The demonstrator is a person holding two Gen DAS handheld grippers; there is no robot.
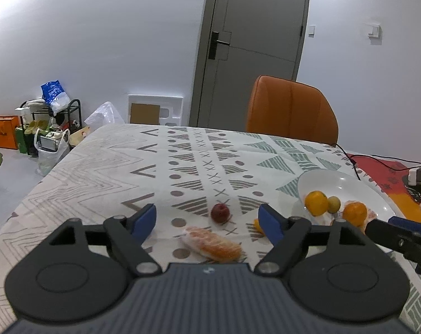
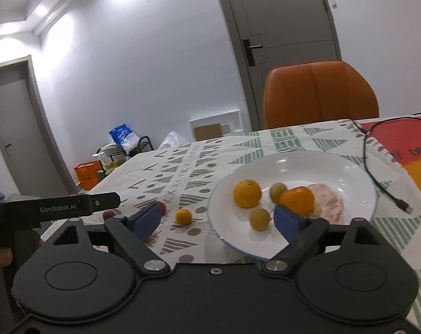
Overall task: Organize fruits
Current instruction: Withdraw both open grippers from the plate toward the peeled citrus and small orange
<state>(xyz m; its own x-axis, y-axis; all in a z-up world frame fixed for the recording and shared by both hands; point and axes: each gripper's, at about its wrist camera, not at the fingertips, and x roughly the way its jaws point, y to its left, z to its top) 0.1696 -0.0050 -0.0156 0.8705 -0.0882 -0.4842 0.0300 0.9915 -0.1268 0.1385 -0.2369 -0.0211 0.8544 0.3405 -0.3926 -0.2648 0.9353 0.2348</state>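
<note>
Both jaws held wide, empty — left gripper [image 1: 209,220] is being hovered over wrapped peeled citrus [image 1: 212,243], frame centre; right gripper [image 2: 217,220] over white plate [image 2: 293,161] of oranges.

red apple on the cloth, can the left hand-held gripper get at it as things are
Probably yes: the left hand-held gripper is open, and the red apple lies ahead between its fingers, with only the wrapped peeled fruit nearer.

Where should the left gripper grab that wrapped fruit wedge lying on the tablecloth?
Grip the wrapped wedge across its narrow middle, coming from above. It lies flat and elongated, slanting between the open left gripper fingers, so rotate to straddle its short width.
</note>
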